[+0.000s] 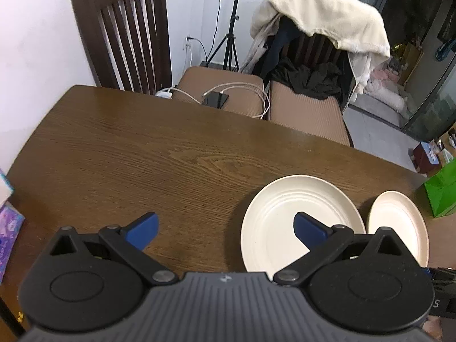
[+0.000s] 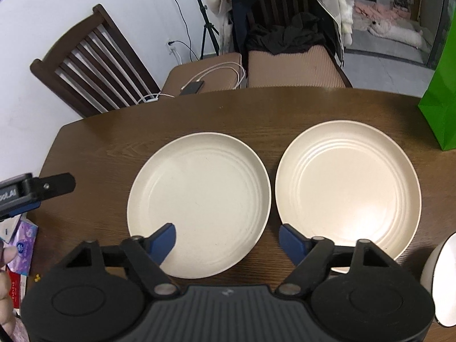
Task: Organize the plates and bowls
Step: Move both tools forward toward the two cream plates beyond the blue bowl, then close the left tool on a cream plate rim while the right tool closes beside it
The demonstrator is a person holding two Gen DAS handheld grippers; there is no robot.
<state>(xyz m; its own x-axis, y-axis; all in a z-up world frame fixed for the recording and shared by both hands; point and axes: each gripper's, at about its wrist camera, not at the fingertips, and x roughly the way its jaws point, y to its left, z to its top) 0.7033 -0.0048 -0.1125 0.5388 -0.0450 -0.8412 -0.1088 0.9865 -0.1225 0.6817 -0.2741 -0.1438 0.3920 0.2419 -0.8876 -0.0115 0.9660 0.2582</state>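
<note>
**Both claws open over two cream plates**

Left claw (image 1: pixel 225 232) spread wide, nothing between its blue pads, held above bare wood, with the right-hand pad over the rim of the left plate (image 1: pixel 285 213). Right claw (image 2: pixel 226 242) also parted, empty-handed, hanging above the near rim of the same left plate (image 2: pixel 199 199); left pad over that rim, right pad over the gap between the two plates. No contact with either plate visible.

Left plate and right plate (image 2: pixel 347 182) lying flat, side by side, rims just apart, toward the near edge of the brown wooden table (image 2: pixel 256 105). Right plate closer to the right edge, near an upright green bag (image 2: pixel 439 99). Sliver of a white rounded dish (image 2: pixel 439 279) at the near right corner, too cropped to identify.

Beyond the far edge: slatted wooden chair (image 2: pixel 94 65) at left, phone on a white cable (image 2: pixel 193 87) on a padded seat, cream garment (image 1: pixel 322 14) draped over another chair back.
</note>
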